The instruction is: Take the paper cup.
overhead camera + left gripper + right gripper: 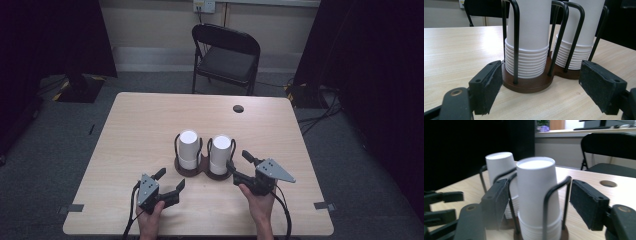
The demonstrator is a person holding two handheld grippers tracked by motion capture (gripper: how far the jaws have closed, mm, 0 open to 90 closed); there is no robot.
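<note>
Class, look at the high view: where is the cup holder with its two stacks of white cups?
The cup holder stands near the middle of the table, just ahead of the left hand-held gripper and the right hand-held gripper.

No readable text, labels, brands or numbers on the cups, holder, table or chair

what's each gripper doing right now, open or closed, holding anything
Left gripper: open, empty, just short of the cup holder.
Right gripper: open, holding nothing, jaws either side of the right cup stack.
</note>
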